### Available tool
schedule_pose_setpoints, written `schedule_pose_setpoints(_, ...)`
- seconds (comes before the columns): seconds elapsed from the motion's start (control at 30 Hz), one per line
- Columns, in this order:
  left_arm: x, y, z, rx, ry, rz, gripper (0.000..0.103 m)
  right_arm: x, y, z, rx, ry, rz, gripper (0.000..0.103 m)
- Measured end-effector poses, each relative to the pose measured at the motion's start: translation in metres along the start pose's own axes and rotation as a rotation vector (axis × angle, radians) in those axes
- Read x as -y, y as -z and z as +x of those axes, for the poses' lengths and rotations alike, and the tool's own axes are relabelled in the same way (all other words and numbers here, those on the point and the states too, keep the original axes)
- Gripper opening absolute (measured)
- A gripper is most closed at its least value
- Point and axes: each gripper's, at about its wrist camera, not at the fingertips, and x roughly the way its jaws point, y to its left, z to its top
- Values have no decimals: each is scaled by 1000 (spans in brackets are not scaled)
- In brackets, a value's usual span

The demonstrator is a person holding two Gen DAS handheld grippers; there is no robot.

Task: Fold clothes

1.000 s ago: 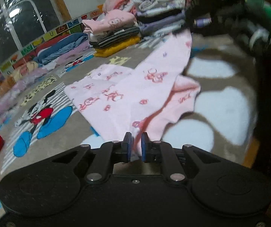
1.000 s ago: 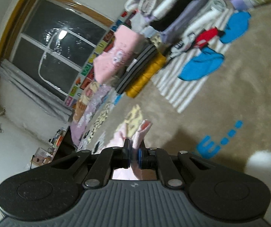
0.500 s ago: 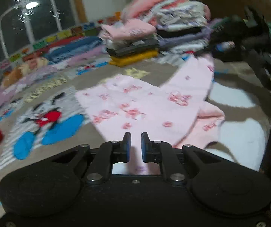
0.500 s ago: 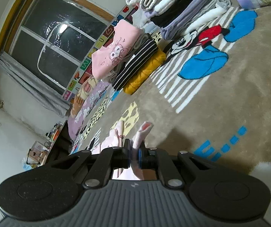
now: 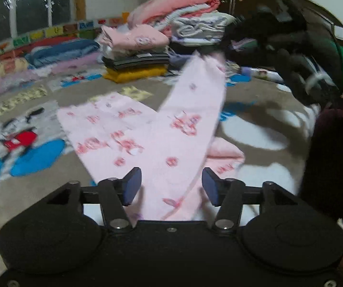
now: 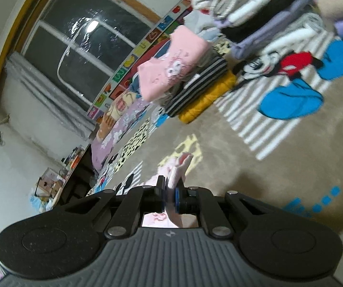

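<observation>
Pink printed trousers [image 5: 133,138] lie spread on the carpet in the left wrist view, one leg pulled up and away to the upper right toward the other gripper's dark body [image 5: 267,40]. My left gripper [image 5: 170,185] hangs over the near end of the cloth; its jaws are opening, and the blue pads [image 5: 133,181] stand apart from the fabric lying between them. In the right wrist view my right gripper [image 6: 170,195] is shut on a fold of the pink trousers [image 6: 178,169], held above the carpet.
A stack of folded clothes [image 5: 135,55] on a yellow cushion [image 5: 135,74] stands behind the trousers, with a taller pile [image 5: 190,16] beside it. A cartoon mouse print [image 5: 15,143] marks the beige carpet. Bedding and a dark window [image 6: 92,38] line the far wall. A person's dark sleeve [image 5: 334,157] fills the right edge.
My left gripper's jaws have spread apart and let go of the pink cloth. The right gripper has risen, lifting the trouser leg with it.
</observation>
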Motion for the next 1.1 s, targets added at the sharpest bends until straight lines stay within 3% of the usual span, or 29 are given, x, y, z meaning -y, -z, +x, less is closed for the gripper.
schedule_pose_setpoints(0.2, 3, 15, 9, -38, 31, 17, 60, -32, -11, 17, -34, -8, -19, 9)
schedule_pose_setpoints(0.33, -6, 18, 2, -18, 49, -42, 64, -57, -15, 36, -56, -5, -60, 9)
schedule_pose_setpoints(0.73, -28, 28, -5, 5, 141, -153, 65, -118, -12, 93, -105, 32, -198, 9)
schedule_pose_setpoints(1.1, -60, 34, -10, 20, 265, -337, 65, -137, 0, 153, -168, 113, -288, 9)
